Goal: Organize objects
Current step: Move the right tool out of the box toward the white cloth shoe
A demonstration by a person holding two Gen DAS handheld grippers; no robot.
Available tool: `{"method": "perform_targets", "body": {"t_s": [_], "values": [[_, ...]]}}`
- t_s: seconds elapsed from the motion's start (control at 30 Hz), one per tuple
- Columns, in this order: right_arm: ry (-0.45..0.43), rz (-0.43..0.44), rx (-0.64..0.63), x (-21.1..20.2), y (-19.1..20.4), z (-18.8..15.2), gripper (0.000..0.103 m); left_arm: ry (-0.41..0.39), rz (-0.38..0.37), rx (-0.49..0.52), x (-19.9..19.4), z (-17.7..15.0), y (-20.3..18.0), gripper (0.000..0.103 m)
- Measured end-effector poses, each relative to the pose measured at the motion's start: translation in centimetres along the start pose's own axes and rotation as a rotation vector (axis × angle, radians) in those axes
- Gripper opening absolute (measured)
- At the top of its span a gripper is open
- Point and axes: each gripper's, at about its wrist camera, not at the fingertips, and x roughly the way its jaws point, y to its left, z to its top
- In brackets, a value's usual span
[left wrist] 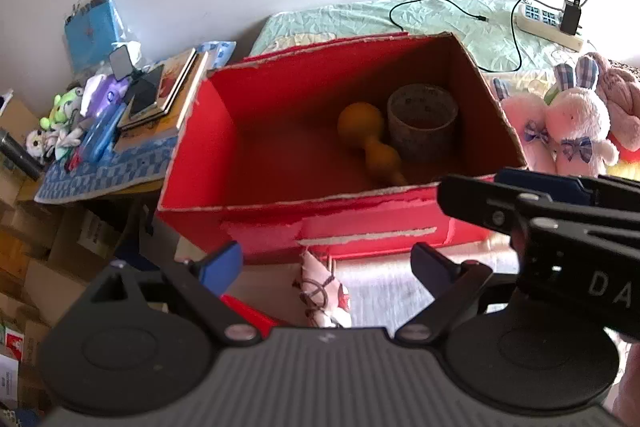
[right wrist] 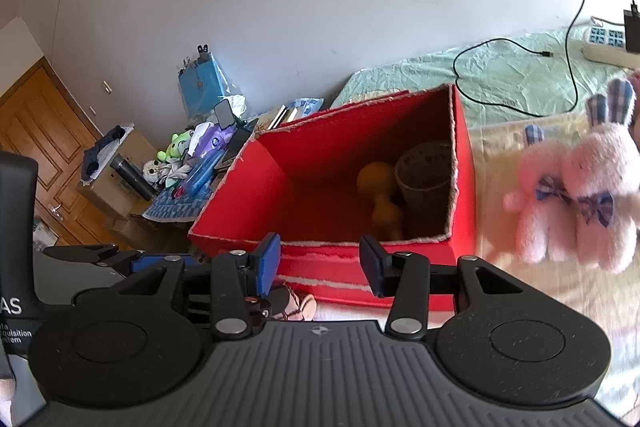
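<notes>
red box (left wrist: pixel 240 131) open-topped, torn edges; orange gourd (left wrist: pixel 366 139) beside tape roll (left wrist: pixel 422 123) inside.

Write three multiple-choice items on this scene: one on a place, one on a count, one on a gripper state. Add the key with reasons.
1. Where is the orange gourd-shaped toy?
A. On the bedsheet
B. Inside the red cardboard box
C. On the side table

2. How many objects lie in the box?
A. Two
B. Four
C. None

3. How is the left gripper?
A. Shut on the toy
B. Shut, empty
C. Open, empty

Key: B, the toy lies on the box floor beside the patterned tape roll; A, only toy and roll show; C, its fingers stand apart, gripping nothing.
</notes>
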Motion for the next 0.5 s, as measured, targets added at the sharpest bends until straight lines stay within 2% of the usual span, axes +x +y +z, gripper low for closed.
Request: {"method": "perform_targets", "body": {"t_s": [0.5], "values": [[0.055, 0.014, 0.080, -0.2, -1.7, -2.3, 0.050, 0.041, 0.040, 0.003, 0.1, -1.8, -1.2, 0.092]]}}
